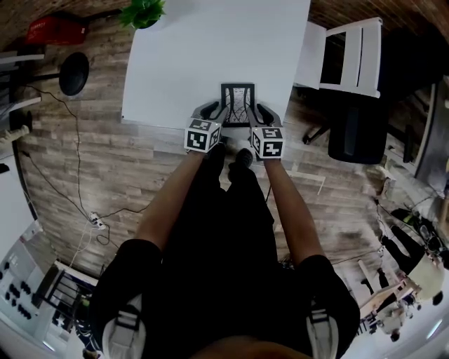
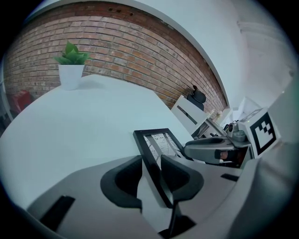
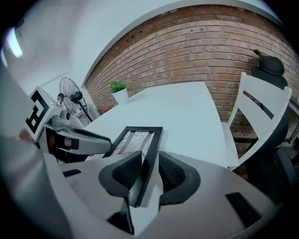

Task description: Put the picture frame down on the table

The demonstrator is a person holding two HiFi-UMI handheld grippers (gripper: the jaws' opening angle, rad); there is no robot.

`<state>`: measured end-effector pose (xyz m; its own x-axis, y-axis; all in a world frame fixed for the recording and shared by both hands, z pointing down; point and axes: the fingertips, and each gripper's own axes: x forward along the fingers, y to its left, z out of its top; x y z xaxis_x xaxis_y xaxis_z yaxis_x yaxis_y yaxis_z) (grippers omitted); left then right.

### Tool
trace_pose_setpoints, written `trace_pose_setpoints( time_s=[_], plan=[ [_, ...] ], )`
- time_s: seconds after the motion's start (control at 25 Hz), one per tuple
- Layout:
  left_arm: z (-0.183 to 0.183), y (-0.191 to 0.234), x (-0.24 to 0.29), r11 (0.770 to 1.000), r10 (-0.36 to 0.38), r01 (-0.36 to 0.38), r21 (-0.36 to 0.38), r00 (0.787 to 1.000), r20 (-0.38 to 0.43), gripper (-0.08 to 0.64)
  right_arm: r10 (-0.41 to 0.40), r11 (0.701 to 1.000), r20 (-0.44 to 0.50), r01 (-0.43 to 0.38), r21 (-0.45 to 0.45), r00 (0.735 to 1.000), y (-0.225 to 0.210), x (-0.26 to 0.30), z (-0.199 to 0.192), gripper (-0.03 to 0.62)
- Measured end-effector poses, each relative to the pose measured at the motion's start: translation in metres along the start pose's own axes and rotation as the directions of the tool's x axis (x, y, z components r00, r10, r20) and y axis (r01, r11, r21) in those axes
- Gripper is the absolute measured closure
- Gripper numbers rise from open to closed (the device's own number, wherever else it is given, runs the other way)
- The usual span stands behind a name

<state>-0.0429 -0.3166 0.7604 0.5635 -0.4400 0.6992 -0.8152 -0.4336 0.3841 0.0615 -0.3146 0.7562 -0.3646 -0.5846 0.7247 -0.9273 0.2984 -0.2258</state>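
Observation:
A black picture frame point(image 1: 237, 105) with a line drawing lies low over the near edge of the white table point(image 1: 210, 56), long side pointing away from me. My left gripper point(image 1: 212, 112) is shut on its left bar and my right gripper point(image 1: 261, 112) on its right bar. In the left gripper view the frame point(image 2: 159, 142) runs up between the dark pads point(image 2: 180, 179) of the left gripper point(image 2: 152, 170). The right gripper view has the frame point(image 3: 135, 140) wedged between the jaws of the right gripper point(image 3: 149, 170). I cannot tell whether the frame's underside touches the tabletop.
A potted green plant point(image 1: 144, 12) stands at the table's far left corner. Beside the table's right side is a white chair point(image 1: 347, 56), and a black office chair point(image 1: 365, 126) sits nearer me. Left of the table, on the wooden floor, are a fan point(image 1: 74, 73) and cables.

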Motion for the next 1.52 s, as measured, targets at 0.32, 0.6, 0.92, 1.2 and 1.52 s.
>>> trace_pose_setpoints(
  time_s=[0.32,0.6,0.92,1.2,1.52],
  plan=[
    [0.02,-0.013,-0.038,0.998,0.037,-0.041,0.037,0.995,0.097,0.434,0.047,0.998,0.076,-0.044,-0.041,0.996,0.012,-0.037,0.02,0.565],
    [0.034,-0.052,-0.082,0.997,0.015,-0.028,0.067,0.982,0.189,0.494,0.091,0.99,0.153,-0.072,-0.124,0.984,0.026,-0.089,0.033,0.594],
    [0.039,-0.087,-0.138,0.997,0.028,-0.048,0.066,0.959,0.282,0.526,0.158,0.979,0.194,-0.128,-0.16,0.968,0.043,-0.142,0.03,0.595],
    [0.045,-0.114,-0.182,0.994,0.043,-0.075,0.075,0.93,0.364,0.526,0.189,0.959,0.238,-0.127,-0.254,0.953,0.05,-0.187,0.025,0.595],
    [0.029,-0.148,-0.211,0.985,0.046,-0.108,0.137,0.92,0.39,0.528,0.201,0.955,0.29,-0.121,-0.271,0.936,0.048,-0.23,0.017,0.595]
  ],
)
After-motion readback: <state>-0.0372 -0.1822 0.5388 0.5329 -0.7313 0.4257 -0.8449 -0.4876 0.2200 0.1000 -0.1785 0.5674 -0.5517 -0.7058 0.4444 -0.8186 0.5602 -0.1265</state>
